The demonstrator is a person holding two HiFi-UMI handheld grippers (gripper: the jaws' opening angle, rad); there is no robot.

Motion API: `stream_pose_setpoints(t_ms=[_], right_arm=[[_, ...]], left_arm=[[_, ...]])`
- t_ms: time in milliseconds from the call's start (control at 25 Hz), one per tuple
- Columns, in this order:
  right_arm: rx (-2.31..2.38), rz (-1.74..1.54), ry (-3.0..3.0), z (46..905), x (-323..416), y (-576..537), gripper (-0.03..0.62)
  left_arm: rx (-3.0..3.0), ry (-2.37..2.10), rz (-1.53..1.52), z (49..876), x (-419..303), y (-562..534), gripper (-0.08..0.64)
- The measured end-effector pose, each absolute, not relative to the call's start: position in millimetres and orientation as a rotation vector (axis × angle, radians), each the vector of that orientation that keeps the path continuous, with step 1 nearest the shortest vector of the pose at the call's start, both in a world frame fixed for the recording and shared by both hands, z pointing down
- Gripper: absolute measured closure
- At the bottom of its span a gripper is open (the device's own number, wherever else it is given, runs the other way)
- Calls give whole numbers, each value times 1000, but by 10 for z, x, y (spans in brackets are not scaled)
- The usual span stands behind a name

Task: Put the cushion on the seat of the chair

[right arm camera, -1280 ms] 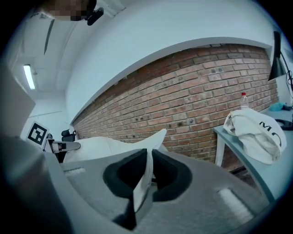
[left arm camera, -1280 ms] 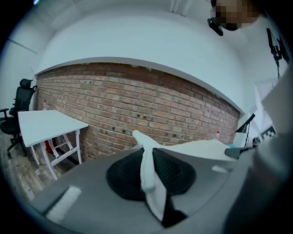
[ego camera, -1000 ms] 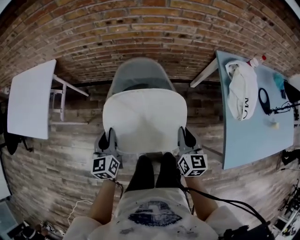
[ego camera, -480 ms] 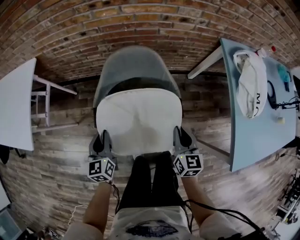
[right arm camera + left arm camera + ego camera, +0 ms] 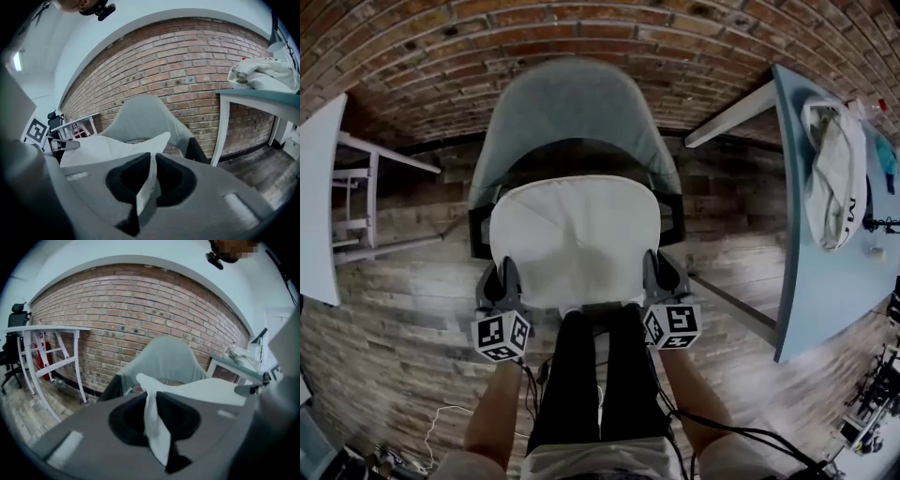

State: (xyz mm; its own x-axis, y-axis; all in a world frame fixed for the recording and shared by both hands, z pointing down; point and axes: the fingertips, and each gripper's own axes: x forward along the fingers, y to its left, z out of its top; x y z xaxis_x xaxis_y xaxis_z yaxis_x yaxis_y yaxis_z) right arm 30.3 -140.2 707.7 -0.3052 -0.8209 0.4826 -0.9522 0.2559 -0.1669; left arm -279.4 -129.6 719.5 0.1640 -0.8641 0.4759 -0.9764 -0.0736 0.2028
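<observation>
A flat white cushion (image 5: 576, 240) hangs level over the grey shell chair (image 5: 572, 108), and it hides most of the dark seat below. My left gripper (image 5: 503, 277) is shut on the cushion's near left corner (image 5: 149, 401). On the other side my right gripper (image 5: 657, 274) is shut on the near right corner (image 5: 149, 180). Both gripper views show white fabric pinched between the black jaws, with the chair back (image 5: 168, 359) (image 5: 140, 117) beyond. The chair's dark armrests (image 5: 673, 216) flank the cushion.
A brick wall (image 5: 581, 28) runs behind the chair. A white table (image 5: 319, 187) stands at the left and a light blue table (image 5: 825, 272) with a white bundle (image 5: 836, 173) at the right. The person's dark legs (image 5: 595, 375) are just in front of the chair. The floor is wood planks.
Both grippers have sunk with the cushion toward the chair seat. More of the chair's back now shows above the cushion.
</observation>
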Motion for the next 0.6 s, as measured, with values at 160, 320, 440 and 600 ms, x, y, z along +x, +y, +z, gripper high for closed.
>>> stream_pose_setpoints(t_ms=[160,320,440,600], right_arm=[[1626,651,-2247,7444,258,-1449,561],[1628,669,-2226,7780,300,-1495,561],[1631,683,-2212,7953,305,-1499,561],[1622,702,-2203,8118,310,-1469,561]], left_arm=[[1964,-1748,358,7564,-2833,-1327,518],[1958,-1756,382,7836,-2857,-1370,517],[1956,-1751,404,7998,-2846,-1375,517],[1938,-1753,420,8128,-2840,-1379,517]])
